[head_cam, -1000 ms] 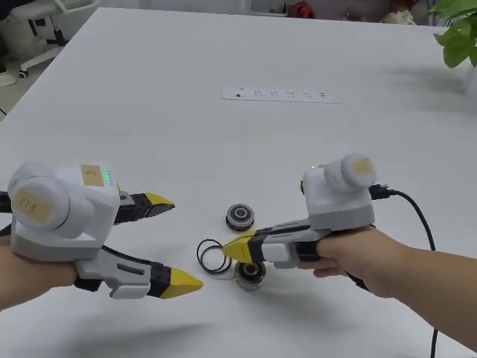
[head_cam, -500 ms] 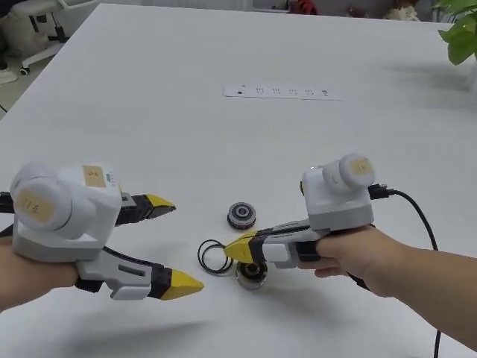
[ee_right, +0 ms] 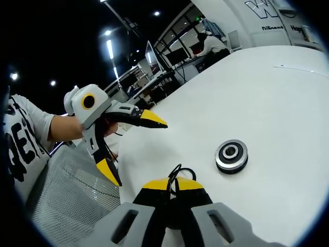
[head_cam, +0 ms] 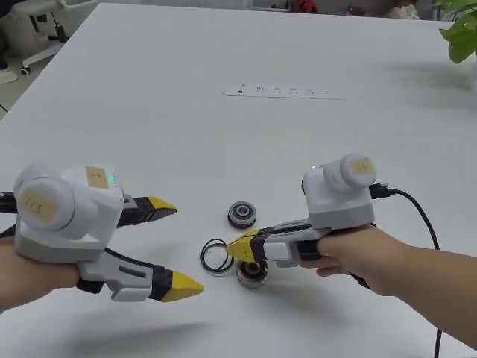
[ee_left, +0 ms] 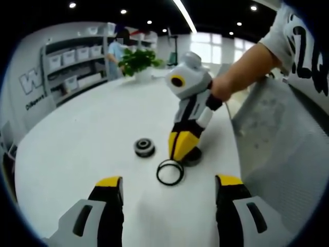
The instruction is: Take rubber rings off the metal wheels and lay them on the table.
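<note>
Two thin black rubber rings (overlapping) lie near a metal wheel.

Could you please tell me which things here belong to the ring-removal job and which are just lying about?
Job: rubber rings, near metal wheel, far metal wheel, left gripper, right gripper.
Lying about: power strip, plant.

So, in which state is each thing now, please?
Left gripper: open, holding nothing.
Far round metal wheel: lying flat, untouched.
Near metal wheel: lying flat.
Black rubber rings: loose, flat on the white table.
Right gripper: shut, above the near wheel, tips at the rings.
</note>
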Motion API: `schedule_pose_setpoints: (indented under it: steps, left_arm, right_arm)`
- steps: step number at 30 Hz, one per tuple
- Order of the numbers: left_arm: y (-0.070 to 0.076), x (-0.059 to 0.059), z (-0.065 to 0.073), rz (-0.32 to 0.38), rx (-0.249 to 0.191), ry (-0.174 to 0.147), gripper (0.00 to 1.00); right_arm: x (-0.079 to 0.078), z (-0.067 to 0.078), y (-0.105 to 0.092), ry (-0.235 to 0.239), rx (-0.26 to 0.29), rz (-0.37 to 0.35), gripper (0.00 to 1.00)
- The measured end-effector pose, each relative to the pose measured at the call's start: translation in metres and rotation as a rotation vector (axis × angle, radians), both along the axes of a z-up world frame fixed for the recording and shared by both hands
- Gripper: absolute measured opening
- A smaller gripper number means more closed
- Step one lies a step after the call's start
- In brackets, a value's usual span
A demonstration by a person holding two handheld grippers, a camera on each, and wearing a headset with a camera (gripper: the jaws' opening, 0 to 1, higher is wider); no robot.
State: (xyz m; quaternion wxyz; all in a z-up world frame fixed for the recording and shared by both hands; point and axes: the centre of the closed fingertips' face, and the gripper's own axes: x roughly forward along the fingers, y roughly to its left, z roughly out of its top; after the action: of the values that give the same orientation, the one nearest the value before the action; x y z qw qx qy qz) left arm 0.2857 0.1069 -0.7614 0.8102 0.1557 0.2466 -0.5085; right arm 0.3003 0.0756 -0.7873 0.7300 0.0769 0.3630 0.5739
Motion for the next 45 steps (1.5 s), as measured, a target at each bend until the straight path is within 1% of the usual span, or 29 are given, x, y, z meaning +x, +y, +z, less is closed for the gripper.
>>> schedule_pose_setpoints:
  steps: [20,34,45]
  left_arm:
    - [-0.001,-0.002,-0.001,-0.012,0.008,0.01,0.74]
    - [-0.002,0.002,0.005,-0.01,0.003,-0.003,0.73]
    - [0.003,0.011,0.011,0.007,0.0,-0.015,0.72]
  right_arm:
    - [0.004,0.002,-0.006,-0.004,-0.001,-0.017,0.03]
    - [0.012,0.016,-0.013,-0.037,0.016,-0.054,0.07]
    - [0.018,0.02,-0.02,-0.082,0.001,-0.057,0.1]
